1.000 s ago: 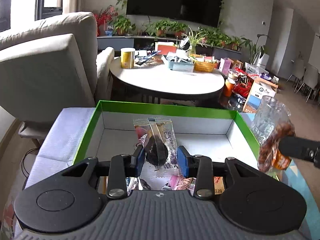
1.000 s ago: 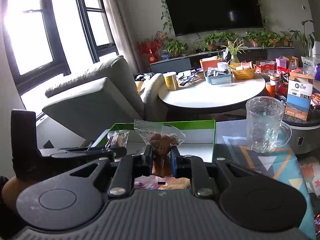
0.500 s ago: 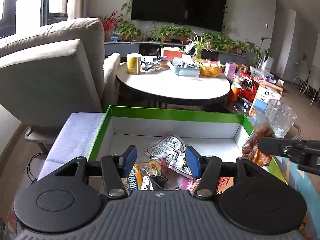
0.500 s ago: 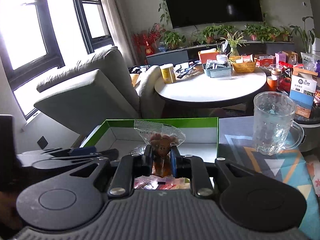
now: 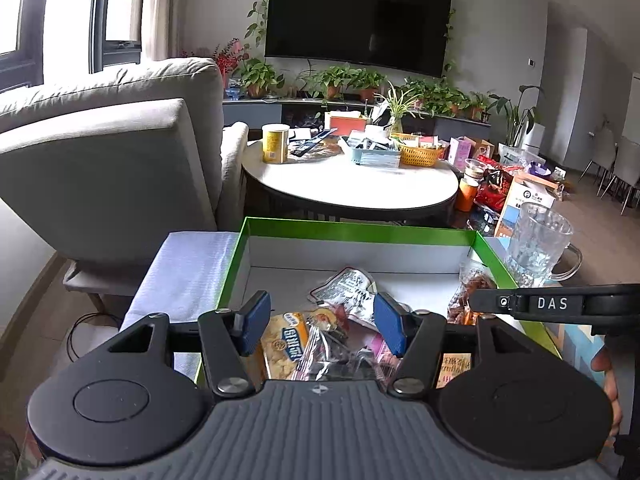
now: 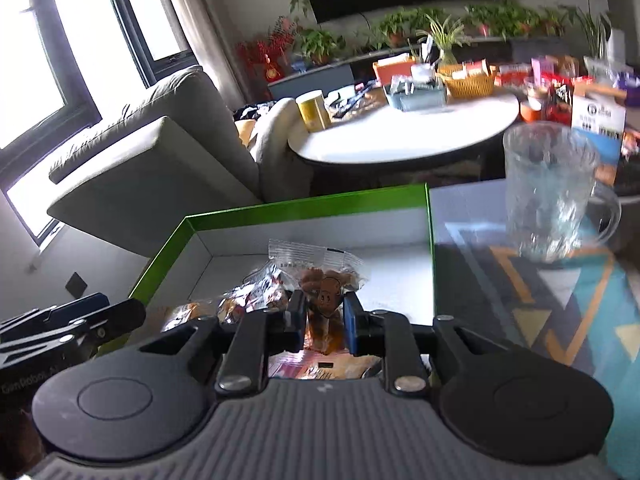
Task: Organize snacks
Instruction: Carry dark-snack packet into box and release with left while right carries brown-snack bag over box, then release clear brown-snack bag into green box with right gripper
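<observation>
Seen from the left wrist: left hand-held gripper [image 5: 320, 322] with jaws wide apart, nothing between the blue pads, hanging over a heap of snack packets [image 5: 320, 354] in the near end of the green-rimmed box [image 5: 360, 226]. In that heap, readable from this view alone, a yellow packet [image 5: 286, 344] near the left pad and a white printed packet [image 5: 348, 286] at 12 o'clock from the jaws. Seen from the right wrist only: right hand-held gripper [image 6: 325, 320] nearly closed, jaws easing open, both pads against the sides of a clear packet of brown snacks [image 6: 324, 292], upright, low over the box floor, above other packets. From the left wrist, only the side of that tool at 3 o'clock, crossing in front of the box's right rim, with the brown packet just inside that rim and the pads hidden. From the right wrist, the left tool as a dark shape at 9 o'clock, outside the box's left wall. Far half of the box floor bare and white, open at 12 o'clock in both views. Glass mug [image 6: 552, 200] at 2 o'clock in the right view, standing on the patterned desk [image 6: 560, 280], apart from the box's right wall. Pale folded cloth [image 5: 188, 272] touching the box's left wall, at 10 o'clock in the left view. Beyond the box's far rim, a round table [image 5: 348, 188] crowded with a tin, baskets and boxes; grey sofa [image 5: 100, 160] at 10 o'clock. Bare patterned desk at 3 o'clock in the right view.
</observation>
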A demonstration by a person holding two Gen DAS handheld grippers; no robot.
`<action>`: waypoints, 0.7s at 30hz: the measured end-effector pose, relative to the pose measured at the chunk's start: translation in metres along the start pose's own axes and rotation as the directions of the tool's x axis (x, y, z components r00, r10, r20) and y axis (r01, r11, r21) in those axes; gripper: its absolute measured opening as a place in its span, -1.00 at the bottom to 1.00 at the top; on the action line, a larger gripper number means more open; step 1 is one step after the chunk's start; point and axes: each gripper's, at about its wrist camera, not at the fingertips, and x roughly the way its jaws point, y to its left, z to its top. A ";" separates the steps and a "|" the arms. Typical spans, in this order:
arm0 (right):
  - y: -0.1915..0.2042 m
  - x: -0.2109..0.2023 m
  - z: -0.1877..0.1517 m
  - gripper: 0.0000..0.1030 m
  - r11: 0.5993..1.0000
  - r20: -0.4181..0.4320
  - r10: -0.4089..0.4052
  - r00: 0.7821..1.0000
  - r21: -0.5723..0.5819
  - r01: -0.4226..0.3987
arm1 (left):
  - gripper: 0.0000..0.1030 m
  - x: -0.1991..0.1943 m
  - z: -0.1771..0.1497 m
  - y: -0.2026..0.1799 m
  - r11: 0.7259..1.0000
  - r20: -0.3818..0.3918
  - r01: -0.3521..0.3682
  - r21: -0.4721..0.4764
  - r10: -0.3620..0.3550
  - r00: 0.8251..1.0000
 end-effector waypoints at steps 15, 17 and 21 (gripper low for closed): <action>0.003 -0.027 -0.004 0.42 0.999 0.058 0.023 0.998 0.034 -0.025 | 0.06 -0.020 -0.012 0.001 1.000 -0.012 0.000 0.011 0.000 1.000; 0.004 -0.032 -0.007 0.42 0.999 0.057 0.031 0.998 0.023 -0.033 | 0.06 -0.022 -0.015 0.003 1.000 -0.017 -0.005 0.011 0.005 1.000; 0.009 -0.043 -0.013 0.42 0.999 0.059 0.041 0.997 -0.011 -0.040 | 0.06 -0.029 -0.022 0.003 1.000 -0.023 0.010 0.017 -0.009 1.000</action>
